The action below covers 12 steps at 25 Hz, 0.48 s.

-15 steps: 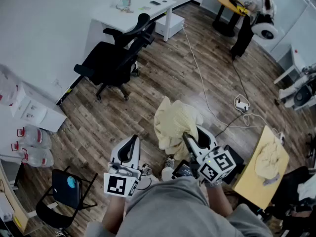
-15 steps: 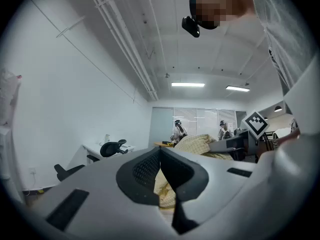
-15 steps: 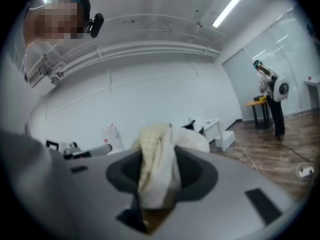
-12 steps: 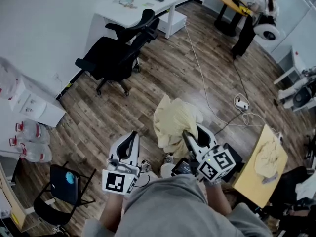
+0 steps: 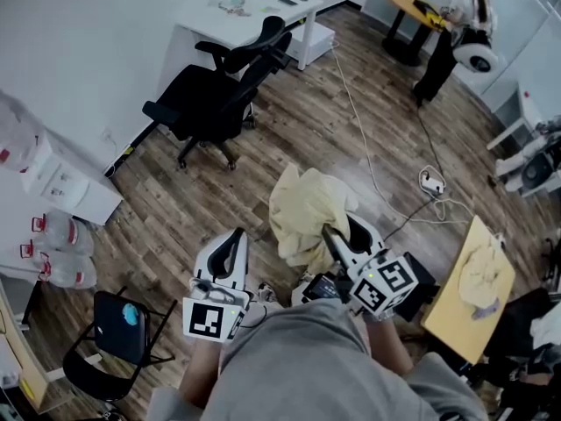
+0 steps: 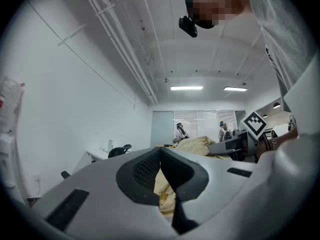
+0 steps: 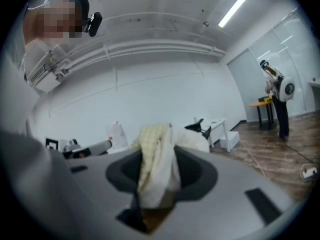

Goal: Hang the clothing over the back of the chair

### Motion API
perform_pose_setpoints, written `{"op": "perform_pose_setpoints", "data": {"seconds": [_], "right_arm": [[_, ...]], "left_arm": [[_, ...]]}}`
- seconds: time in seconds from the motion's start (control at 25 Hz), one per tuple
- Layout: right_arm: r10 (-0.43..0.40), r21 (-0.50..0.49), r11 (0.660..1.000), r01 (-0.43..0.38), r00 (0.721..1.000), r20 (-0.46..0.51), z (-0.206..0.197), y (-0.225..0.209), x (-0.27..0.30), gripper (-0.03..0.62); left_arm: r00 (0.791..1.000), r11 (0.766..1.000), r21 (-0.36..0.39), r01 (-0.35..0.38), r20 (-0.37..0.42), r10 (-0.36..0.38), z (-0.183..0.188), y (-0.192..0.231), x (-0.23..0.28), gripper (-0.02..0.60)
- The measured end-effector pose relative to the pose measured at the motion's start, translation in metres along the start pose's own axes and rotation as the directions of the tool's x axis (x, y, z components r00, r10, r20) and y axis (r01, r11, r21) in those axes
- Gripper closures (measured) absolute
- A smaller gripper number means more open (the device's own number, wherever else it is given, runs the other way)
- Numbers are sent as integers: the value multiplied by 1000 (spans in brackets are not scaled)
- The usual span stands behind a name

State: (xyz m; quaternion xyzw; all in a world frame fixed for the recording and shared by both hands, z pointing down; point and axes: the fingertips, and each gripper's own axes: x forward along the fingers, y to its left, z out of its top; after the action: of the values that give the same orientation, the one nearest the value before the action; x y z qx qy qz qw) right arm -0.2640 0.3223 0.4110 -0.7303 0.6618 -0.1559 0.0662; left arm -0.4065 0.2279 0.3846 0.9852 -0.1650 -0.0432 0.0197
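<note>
A pale yellow garment (image 5: 305, 213) hangs bunched from my right gripper (image 5: 344, 231), which is shut on it; in the right gripper view the cloth (image 7: 157, 166) fills the space between the jaws. My left gripper (image 5: 234, 237) is held level beside it to the left, apart from the cloth. Its jaws meet at the tips (image 6: 160, 151) with nothing gripped, and the garment (image 6: 200, 145) shows beyond them. The black office chair (image 5: 215, 103) stands farther ahead on the wood floor by a white desk (image 5: 250, 11), with its back (image 5: 260, 46) toward the desk.
A white cable (image 5: 359, 139) runs across the floor to a power strip (image 5: 429, 182). At the right stands a wooden table (image 5: 447, 310) with another pale garment (image 5: 480, 274). A small black folding chair (image 5: 118, 340) and water bottles (image 5: 57, 257) are at the left. A person (image 5: 443, 42) stands far back.
Both grippers and the garment keep their pose. The scene has slid a little: the office chair now sits slightly more to the right in the head view.
</note>
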Motion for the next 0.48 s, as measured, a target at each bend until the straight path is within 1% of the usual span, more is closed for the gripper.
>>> {"op": "perform_pose_setpoints", "data": {"seconds": [0.16, 0.48], "right_arm": [[2, -6, 1000, -2, 1000, -5, -2, 4, 3, 427], [-3, -45, 999, 3, 1000, 2, 4, 11, 9, 427]], "left_arm": [[1000, 1000, 4, -11, 1, 11, 1, 4, -5, 551], [999, 1000, 13, -10, 34, 9, 7, 13, -7, 551]]}}
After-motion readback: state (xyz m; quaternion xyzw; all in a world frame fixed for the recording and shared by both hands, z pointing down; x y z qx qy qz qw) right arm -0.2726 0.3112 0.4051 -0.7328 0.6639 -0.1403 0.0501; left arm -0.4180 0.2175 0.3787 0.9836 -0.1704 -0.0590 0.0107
